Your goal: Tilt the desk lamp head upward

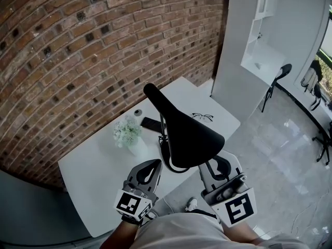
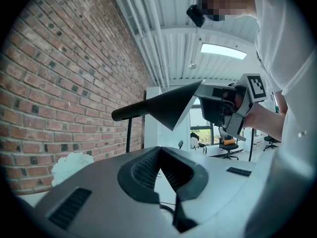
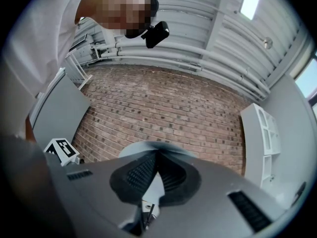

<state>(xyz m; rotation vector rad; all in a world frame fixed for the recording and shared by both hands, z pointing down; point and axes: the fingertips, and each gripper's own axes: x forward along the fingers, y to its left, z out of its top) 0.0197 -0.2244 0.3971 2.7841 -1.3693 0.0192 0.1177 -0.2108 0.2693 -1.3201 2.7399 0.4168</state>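
Observation:
A black desk lamp stands on the white table, its cone-shaped head pointing toward me on a thin stem. My right gripper reaches under the head's wide rim and is shut on that rim. In the right gripper view its jaws meet against the pale inside of the lamp head. The left gripper view shows the lamp head with the right gripper at its wide end. My left gripper hangs shut and holds nothing, left of the lamp and below its head.
On the table are white flowers in a vase, a dark phone, glasses and a small round object. A brick wall runs behind the table. A black chair and white shelving stand at the right.

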